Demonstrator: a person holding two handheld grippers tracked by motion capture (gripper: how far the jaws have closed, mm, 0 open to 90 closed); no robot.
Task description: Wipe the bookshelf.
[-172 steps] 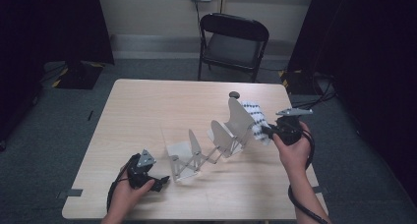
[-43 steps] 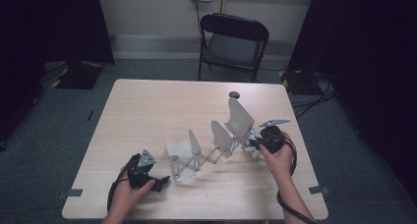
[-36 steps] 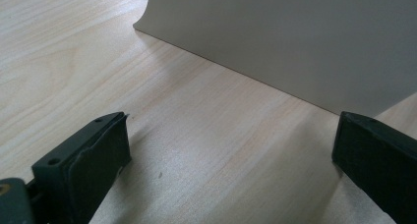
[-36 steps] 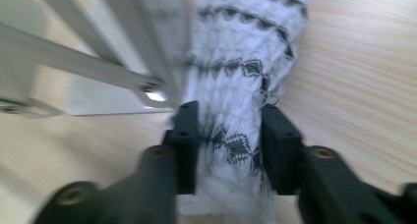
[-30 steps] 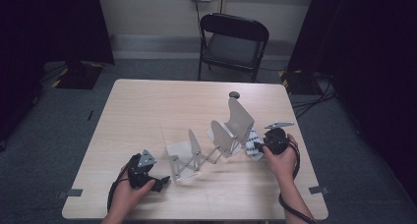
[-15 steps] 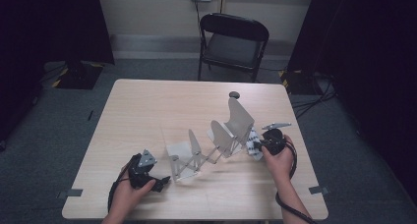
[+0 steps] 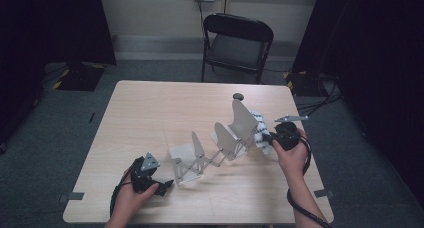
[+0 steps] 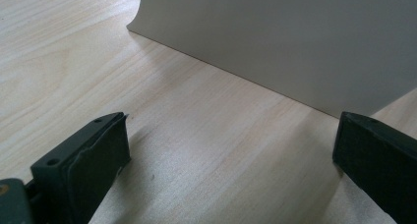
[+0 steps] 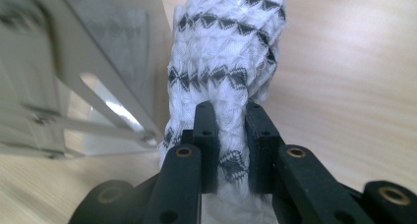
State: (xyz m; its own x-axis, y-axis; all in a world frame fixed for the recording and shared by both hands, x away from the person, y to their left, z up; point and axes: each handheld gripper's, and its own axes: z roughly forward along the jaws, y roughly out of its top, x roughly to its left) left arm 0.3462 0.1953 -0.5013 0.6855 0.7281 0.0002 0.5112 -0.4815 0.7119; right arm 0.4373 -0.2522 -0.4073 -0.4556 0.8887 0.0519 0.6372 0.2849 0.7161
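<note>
A white cloth with black triangle bands hangs bunched between my right gripper's jaws. The right gripper has just closed and is shut on it. In the high view the cloth sits at the right end of a white folding rack, with the right gripper just off the table beside it. My left gripper rests low on the table by the rack's left end. In its own view the left gripper stands open, nothing between the jaws, facing a white rack panel.
A small dark round object lies on the wooden table behind the rack. A black folding chair stands past the far edge. Cables trail off the table's right side.
The right gripper came down onto the cloth beside the rack, closed on it and has lifted a little with it. The left hand has stayed put.
</note>
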